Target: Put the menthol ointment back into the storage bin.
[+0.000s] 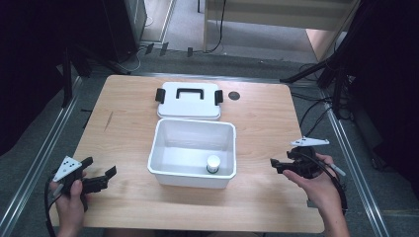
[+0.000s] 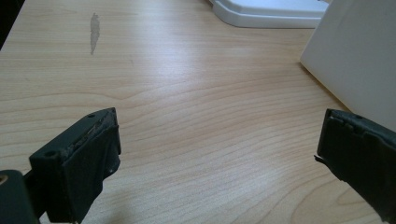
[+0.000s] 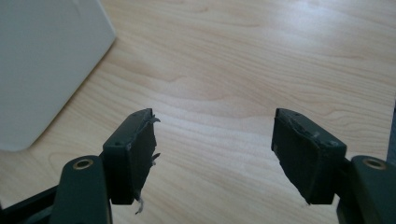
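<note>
An open white box (image 1: pixel 192 129) stands at the middle of the wooden table (image 1: pixel 267 123). Inside it, near the front right corner, a small dark container with a white cap (image 1: pixel 213 163) stands upright. The box's white lid (image 1: pixel 189 101), with a black handle and black side latches, lies flat just behind it. My left gripper (image 1: pixel 101 167) is open at the front left of the table, left of the box. In the left gripper view the left gripper (image 2: pixel 217 144) has only bare wood between its jaws, the box wall (image 2: pixel 355 60) to its right. My right gripper (image 1: pixel 276 166) is open to the right of the box. The right gripper (image 3: pixel 215 140) holds nothing.
A small black round disc (image 1: pixel 234 96) sits in the tabletop right of the lid. A grey scuff (image 2: pixel 95 30) marks the wood at the left. Metal rails (image 1: pixel 44 153) run along both sides of the table, with cables and dark stand legs (image 1: pixel 326 69) beyond.
</note>
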